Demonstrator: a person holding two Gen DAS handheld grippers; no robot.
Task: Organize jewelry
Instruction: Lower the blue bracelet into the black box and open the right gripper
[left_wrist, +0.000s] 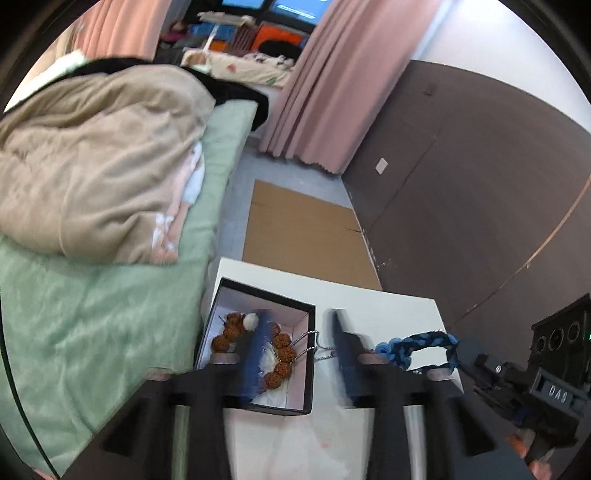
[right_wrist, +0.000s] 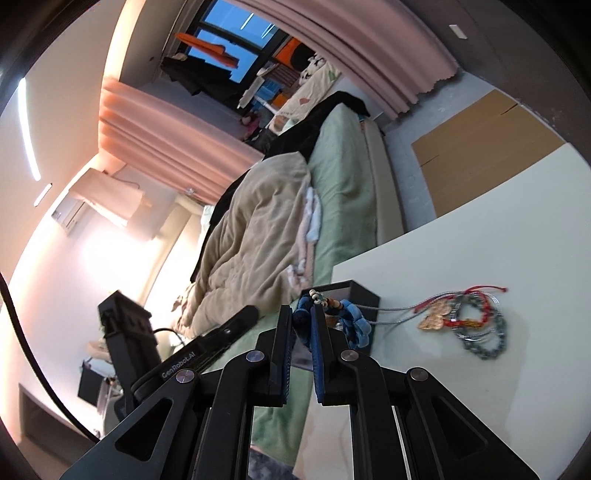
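Observation:
A black jewelry box (left_wrist: 308, 347) with a pale lining stands on the white table (left_wrist: 388, 306). A brown bead bracelet (left_wrist: 282, 350) with a white bead lies inside it, and a silver chain (left_wrist: 314, 338) hangs over its right wall. My left gripper (left_wrist: 299, 328) is open above the box, empty. My right gripper (right_wrist: 303, 325) is shut on a blue braided bracelet (right_wrist: 354, 321), held above the table right of the box; it also shows in the left wrist view (left_wrist: 413, 345). The box also shows in the right wrist view (right_wrist: 360, 291).
A pile of jewelry lies on the table: a red cord bracelet (right_wrist: 469, 323), a green bead bracelet (right_wrist: 491, 347), a gold pendant (right_wrist: 434, 319). A bed with green sheet (left_wrist: 92, 314) and beige blanket lies left. Cardboard (left_wrist: 306, 232) covers the floor beyond.

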